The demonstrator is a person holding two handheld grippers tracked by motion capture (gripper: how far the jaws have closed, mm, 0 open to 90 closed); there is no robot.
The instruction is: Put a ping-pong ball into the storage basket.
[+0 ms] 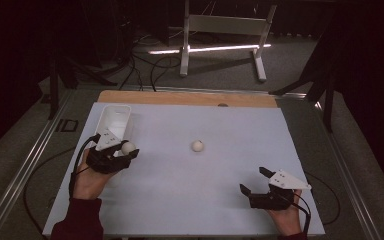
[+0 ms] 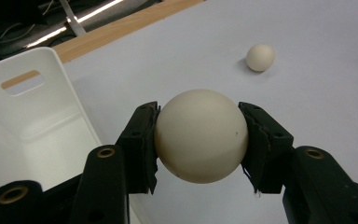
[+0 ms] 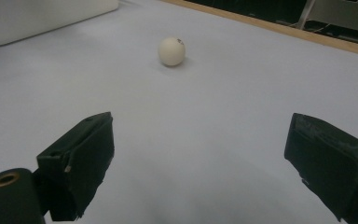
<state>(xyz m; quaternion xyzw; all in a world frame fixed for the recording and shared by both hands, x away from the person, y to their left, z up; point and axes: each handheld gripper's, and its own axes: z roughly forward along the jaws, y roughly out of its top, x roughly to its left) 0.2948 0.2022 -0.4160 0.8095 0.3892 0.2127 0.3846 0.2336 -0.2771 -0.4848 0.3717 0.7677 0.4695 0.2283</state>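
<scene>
Two cream balls are figuring in this tabletop scene, read from the left of the high view. At left centre of that frame, the left gripper (image 1: 121, 151) is clamping one ball (image 1: 128, 147) between its jaws, just beside the near end of the white bin (image 1: 111, 123) that is lying along the table's (image 1: 230, 200) upper left. The left gripper view is showing both pads pressing the sides of this held ball (image 2: 201, 136), with the bin's wall and handle slot at its left. Near the middle of the high view, the second ball (image 1: 197, 145) is sitting alone on the pale surface. At lower right, the right gripper (image 1: 254, 180) is resting near the table's front edge, jaws spread wide and holding nothing.

Judging by this, the work is partway along: one ball is lifted but not yet dropped in, the other is waiting. The bin's floor is hard to make out, so whether anything is lying inside cannot be told. Both forearms are being cut off by the bottom edge.
</scene>
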